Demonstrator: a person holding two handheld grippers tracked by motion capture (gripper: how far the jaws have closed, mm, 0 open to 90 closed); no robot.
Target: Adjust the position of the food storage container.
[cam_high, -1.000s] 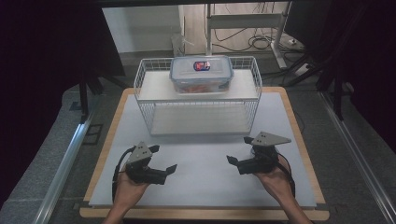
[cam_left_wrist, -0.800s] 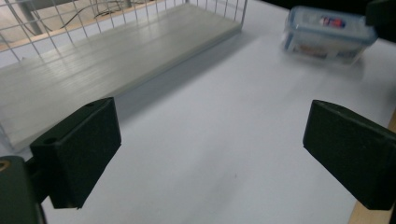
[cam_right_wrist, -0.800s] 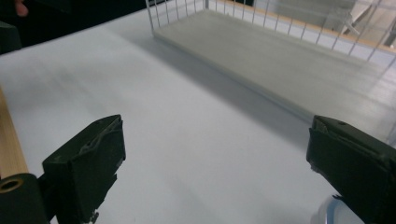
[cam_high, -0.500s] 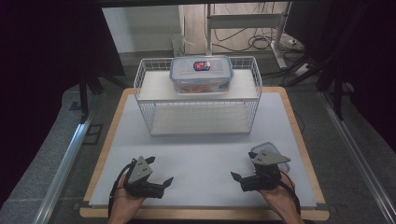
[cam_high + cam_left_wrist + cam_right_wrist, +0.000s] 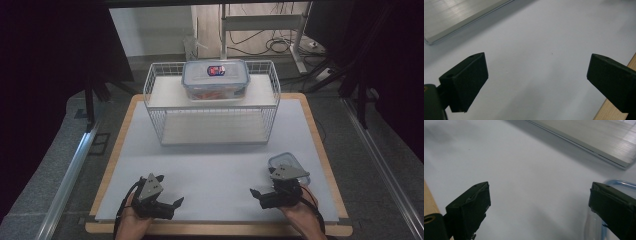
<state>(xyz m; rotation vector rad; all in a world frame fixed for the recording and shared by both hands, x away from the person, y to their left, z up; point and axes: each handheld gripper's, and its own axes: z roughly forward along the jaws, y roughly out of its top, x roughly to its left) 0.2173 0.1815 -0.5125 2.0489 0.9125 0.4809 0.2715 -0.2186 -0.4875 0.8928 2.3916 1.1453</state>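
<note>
While both pairs of tongs hover low near the front edge of the tabletop (image 5: 210, 155), the small clear container (image 5: 283, 161) with the blue-rimmed lid sits just beyond the right tongs (image 5: 261, 196), partly covered by their grey plate, so what it holds cannot be made out. On top of the white wire rack (image 5: 155, 107) at the back stands a larger clear box (image 5: 216, 80) with orange contents and a red and blue label on its lid. Wide bare white surface lies between rack and hands. Left tongs (image 5: 172, 204) have their jaws spread wide over bare white, close to the wooden rim (image 5: 631, 62). Right tongs are likewise wide apart and hold nothing; in the right gripper view the container's rim is cut off behind one jaw
</note>
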